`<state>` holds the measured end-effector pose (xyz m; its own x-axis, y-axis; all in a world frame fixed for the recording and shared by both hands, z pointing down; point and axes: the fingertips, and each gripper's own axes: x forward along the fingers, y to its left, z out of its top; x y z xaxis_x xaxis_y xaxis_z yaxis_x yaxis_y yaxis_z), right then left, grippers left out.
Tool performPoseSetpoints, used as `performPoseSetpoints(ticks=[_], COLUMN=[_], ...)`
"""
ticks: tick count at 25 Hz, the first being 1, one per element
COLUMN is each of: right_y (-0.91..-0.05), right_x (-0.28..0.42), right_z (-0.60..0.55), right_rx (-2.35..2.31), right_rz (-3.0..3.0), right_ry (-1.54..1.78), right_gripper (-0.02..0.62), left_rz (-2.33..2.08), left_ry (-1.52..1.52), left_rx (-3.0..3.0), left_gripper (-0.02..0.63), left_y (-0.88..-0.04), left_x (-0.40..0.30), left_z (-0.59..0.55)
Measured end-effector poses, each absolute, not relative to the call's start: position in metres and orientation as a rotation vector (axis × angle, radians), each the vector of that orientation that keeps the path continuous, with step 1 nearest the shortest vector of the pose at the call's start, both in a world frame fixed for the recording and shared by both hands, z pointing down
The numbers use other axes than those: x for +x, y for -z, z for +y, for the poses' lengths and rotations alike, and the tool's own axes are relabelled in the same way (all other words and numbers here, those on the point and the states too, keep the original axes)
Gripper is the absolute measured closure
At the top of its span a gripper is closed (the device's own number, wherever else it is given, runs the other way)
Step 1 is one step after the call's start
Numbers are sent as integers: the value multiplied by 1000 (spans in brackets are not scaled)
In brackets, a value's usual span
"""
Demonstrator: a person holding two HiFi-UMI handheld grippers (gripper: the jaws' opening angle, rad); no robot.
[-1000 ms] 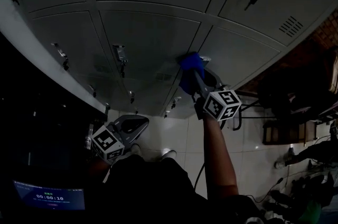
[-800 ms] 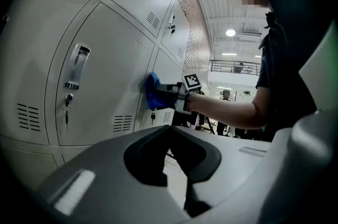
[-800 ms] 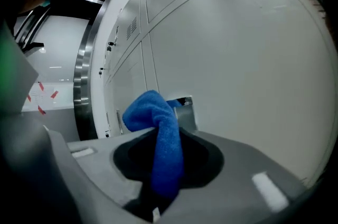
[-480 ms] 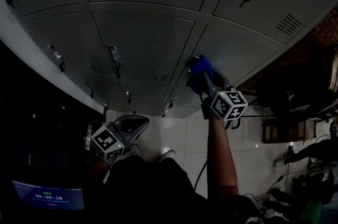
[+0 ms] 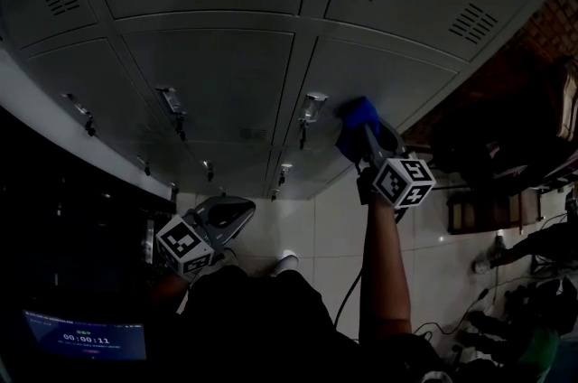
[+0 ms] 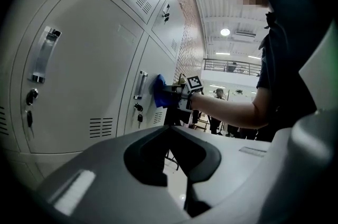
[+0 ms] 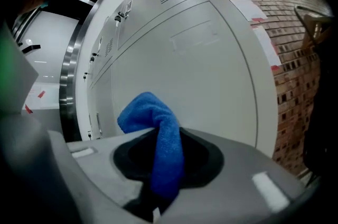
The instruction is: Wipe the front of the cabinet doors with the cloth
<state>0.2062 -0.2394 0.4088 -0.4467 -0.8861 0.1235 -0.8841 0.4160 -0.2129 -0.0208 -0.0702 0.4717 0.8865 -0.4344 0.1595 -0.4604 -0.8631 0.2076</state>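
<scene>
My right hand-held gripper [image 5: 366, 142] is clamped on the blue terry cloth [image 7: 158, 138], its bunched end against the grey metal cabinet door [image 5: 397, 70] just right of the chrome handle [image 5: 312, 107] — so fabric, not jaws, rubs the paint. My left hand-held gripper [image 6: 171, 130] hangs low, closed on nothing. Every locker is shut — contents unseen.

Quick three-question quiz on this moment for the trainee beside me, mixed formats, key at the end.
1. True or false: the left gripper holds nothing.
2. What grips the blue cloth? A) left gripper B) right gripper C) a bare hand
3. Fill in: the cloth is against a cabinet door, just beside its metal ____.
Key: 1 true. 2 B. 3 handle.
</scene>
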Motion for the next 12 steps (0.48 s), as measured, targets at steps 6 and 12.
performPoseSetpoints(ticks=[6, 12], right_y=[-410, -410], right_x=[253, 296], right_z=[-238, -236], right_rx=[-1741, -1827], right_rz=[2569, 2483], right_ry=[379, 375], right_gripper=[512, 512], left_rz=[-648, -637], left_ry=[-161, -161], left_rx=[2819, 2821], left_gripper=[604, 604], left_y=[-475, -476], left_x=[-2, 10], left_z=[-73, -75])
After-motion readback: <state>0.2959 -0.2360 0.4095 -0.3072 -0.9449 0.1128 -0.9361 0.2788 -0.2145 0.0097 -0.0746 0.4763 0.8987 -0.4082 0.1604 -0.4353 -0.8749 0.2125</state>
